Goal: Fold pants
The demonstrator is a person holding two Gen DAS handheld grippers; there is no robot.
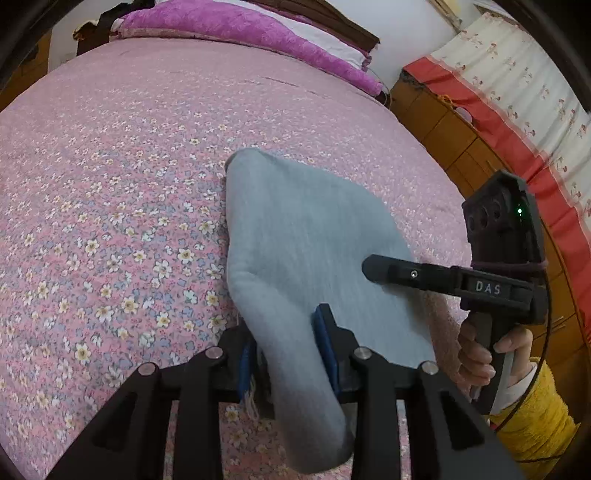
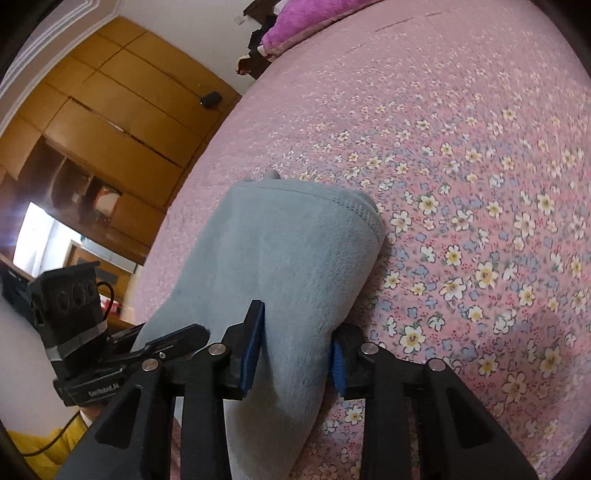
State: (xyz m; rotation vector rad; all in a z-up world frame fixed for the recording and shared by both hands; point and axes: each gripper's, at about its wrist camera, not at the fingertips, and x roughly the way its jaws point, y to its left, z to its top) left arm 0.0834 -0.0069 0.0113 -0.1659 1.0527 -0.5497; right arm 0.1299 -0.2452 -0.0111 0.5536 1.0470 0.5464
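The grey fleece pants [image 1: 306,236] hang folded between both grippers above the pink floral bedspread [image 1: 110,221]. My left gripper [image 1: 288,354] is shut on the pants, its blue pads pinching a thick fold. My right gripper [image 2: 295,350] is shut on the pants [image 2: 291,251] too, with the stitched hem or waistband edge at the far end resting on the bed. The right gripper also shows from the side in the left wrist view [image 1: 373,267], over the cloth. The left gripper shows at the left of the right wrist view [image 2: 177,338].
A purple pillow [image 1: 236,26] lies at the head of the bed. Wooden cabinets [image 2: 110,122] stand beyond one bed side. A wooden unit with a red and cream floral cover [image 1: 517,92] stands on the other side. The person's yellow sleeve [image 1: 532,413] is at lower right.
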